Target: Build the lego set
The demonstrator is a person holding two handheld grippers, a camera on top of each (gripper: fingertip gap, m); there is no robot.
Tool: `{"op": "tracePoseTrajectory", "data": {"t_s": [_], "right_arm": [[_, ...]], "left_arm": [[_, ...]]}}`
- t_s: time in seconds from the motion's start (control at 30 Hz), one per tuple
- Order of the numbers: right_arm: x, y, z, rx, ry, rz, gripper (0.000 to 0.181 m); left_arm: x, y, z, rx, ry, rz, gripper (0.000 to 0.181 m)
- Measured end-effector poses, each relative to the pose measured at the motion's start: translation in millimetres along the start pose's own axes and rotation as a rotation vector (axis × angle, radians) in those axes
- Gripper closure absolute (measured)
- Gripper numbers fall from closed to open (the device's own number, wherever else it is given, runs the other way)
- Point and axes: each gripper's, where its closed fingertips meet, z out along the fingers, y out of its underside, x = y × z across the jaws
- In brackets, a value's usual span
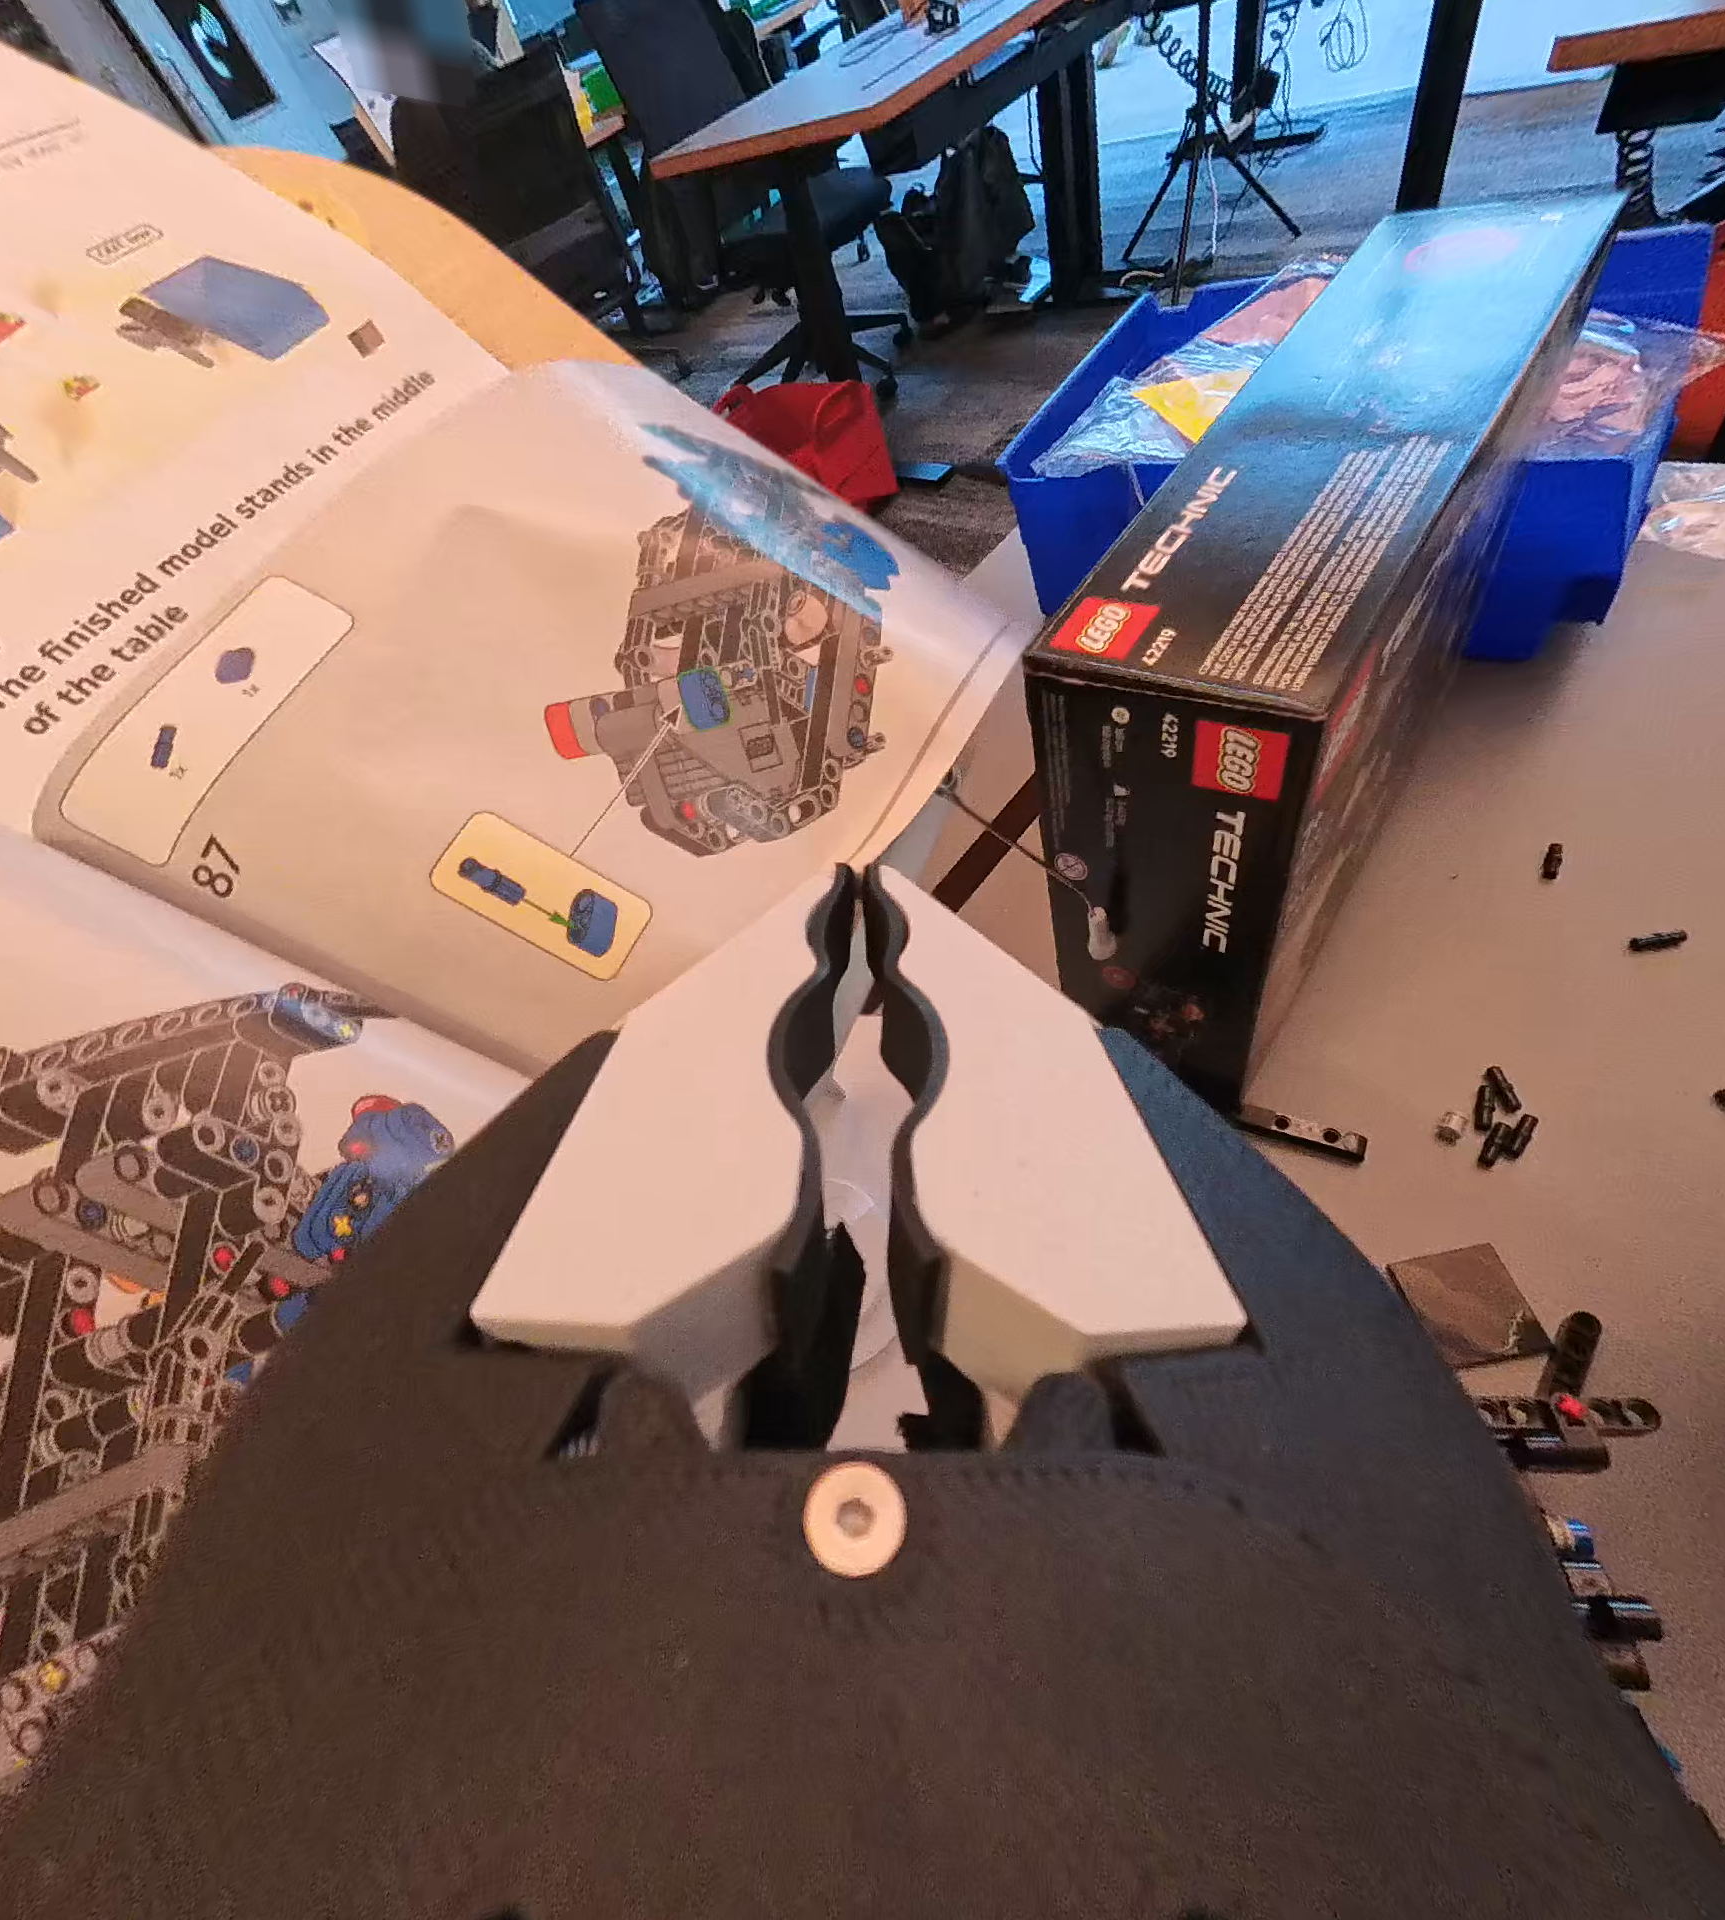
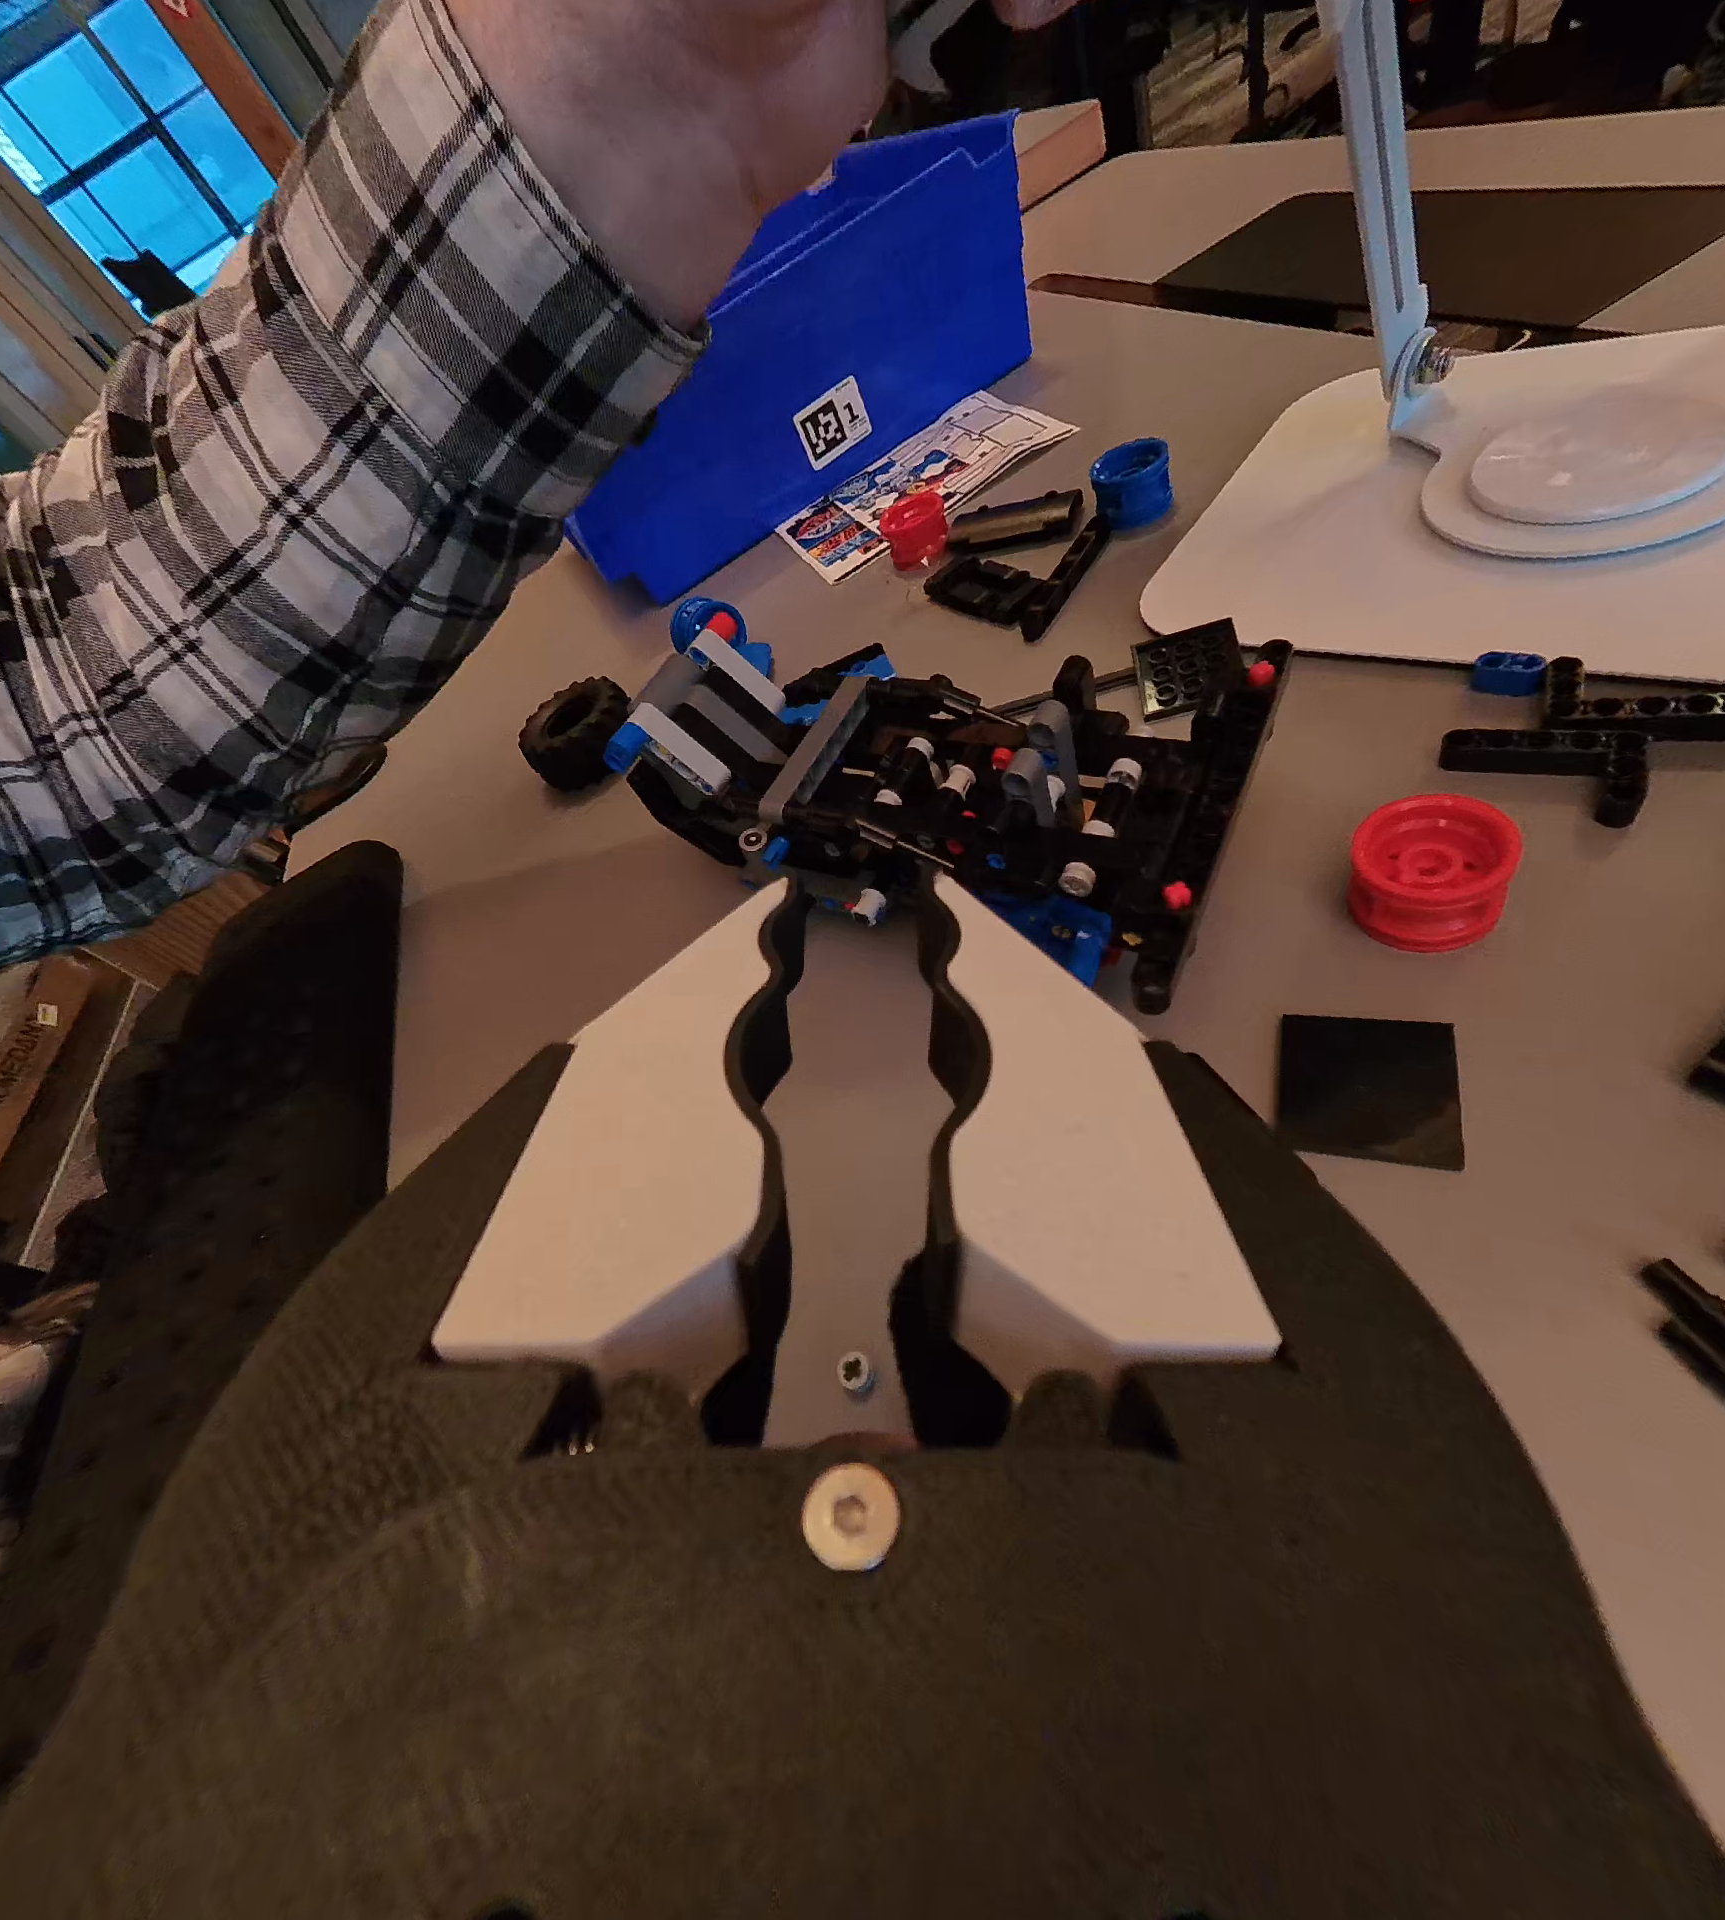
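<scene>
In the left wrist view, the left gripper (image 1: 860, 883) is seen clenched, its tips together, with a page edge of the open instruction booklet (image 1: 484, 644) apparently pinched; the grasp cannot be confirmed. The set's box (image 1: 1284, 665) stands just beside the booklet.

In the right wrist view, the right gripper (image 2: 860, 894) is held released at the near edge of the half-built model (image 2: 941, 790) on the table (image 2: 1201, 1299). A red wheel (image 2: 1434, 871) lies nearby. The pictured blue piece is best located before the model is gripped.
</scene>
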Motion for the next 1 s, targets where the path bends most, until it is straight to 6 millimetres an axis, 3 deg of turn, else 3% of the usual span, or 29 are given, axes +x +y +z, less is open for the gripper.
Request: {"op": "tracePoseTrajectory", "data": {"t_s": [1.0], "right_arm": [[-0.2,-4.6,0.3,0.008,-0.003,-0.006,0.162]], "left_arm": [[1.3,9.8,2.6,-0.034,0.081,-0.080,0.181]]}}
